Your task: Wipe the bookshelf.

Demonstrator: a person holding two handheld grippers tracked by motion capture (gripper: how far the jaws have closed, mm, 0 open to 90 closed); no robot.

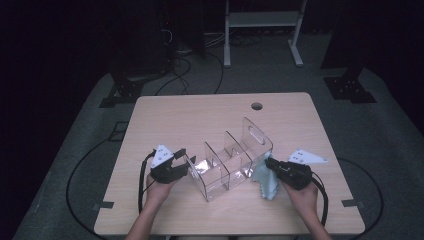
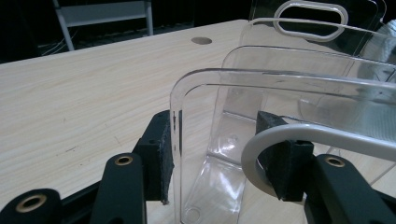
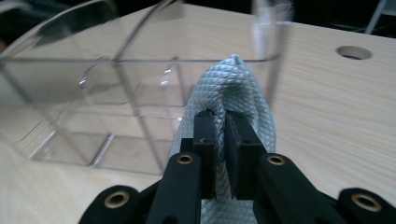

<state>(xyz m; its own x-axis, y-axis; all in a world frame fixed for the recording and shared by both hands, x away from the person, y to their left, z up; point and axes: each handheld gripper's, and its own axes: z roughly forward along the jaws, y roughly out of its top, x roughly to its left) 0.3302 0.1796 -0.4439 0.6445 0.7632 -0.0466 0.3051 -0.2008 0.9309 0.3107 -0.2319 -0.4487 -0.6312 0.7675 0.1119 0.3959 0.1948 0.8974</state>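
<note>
A clear plastic organizer (image 1: 227, 160) with several compartments and a handle slot stands on the wooden table (image 1: 200, 115). My left gripper (image 1: 186, 159) holds its left end: in the left gripper view the gripper (image 2: 219, 163) has one pad outside the clear wall (image 2: 289, 60) and the other inside, against a pale rim. My right gripper (image 1: 267, 162) is shut on a pale blue-grey cloth (image 1: 262, 179) at the organizer's right side. In the right gripper view the cloth (image 3: 243, 88) bulges past the closed gripper (image 3: 223, 116) and lies against the organizer (image 3: 93, 93).
A round cable hole (image 1: 257, 106) sits near the table's far edge. Bare tabletop lies behind and in front of the organizer. Beyond the table stand a white metal frame (image 1: 260, 20) and dark stands, with cables on the floor.
</note>
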